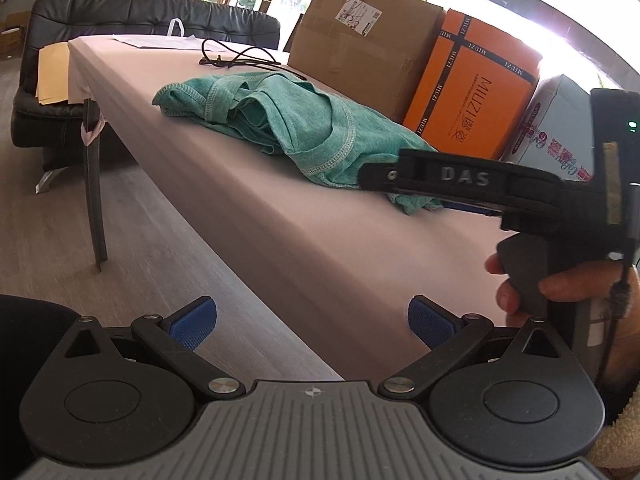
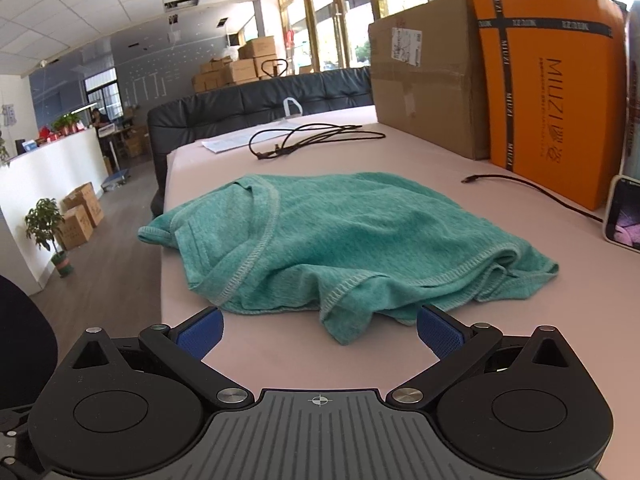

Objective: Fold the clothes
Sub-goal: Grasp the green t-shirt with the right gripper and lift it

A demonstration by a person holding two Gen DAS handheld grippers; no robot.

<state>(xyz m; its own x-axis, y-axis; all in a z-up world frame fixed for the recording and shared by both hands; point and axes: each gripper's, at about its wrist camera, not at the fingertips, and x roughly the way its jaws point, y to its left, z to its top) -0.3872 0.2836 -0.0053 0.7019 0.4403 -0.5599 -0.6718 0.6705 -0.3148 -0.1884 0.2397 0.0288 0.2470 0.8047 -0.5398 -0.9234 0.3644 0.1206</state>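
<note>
Left tongs (image 1: 312, 326): standing wide apart, gripping nothing, hovering over the near edge of the tabletop (image 1: 320, 248), touching no cloth.
Right tongs (image 2: 318, 334): spread wide, empty, hanging just short of the garment's near hem; blue pads (image 2: 438, 336) showing clear of the fabric.
Garment: a teal shirt (image 2: 340, 240) is lying crumpled on the pink tabletop, near its left edge.
Right hand (image 1: 560, 284): gripping the handle of the right tool.
Surroundings: a brown carton (image 2: 428, 72) and an orange box (image 2: 552, 92) are standing behind the shirt; a black cable (image 2: 312, 140) is lying beyond it.
</note>
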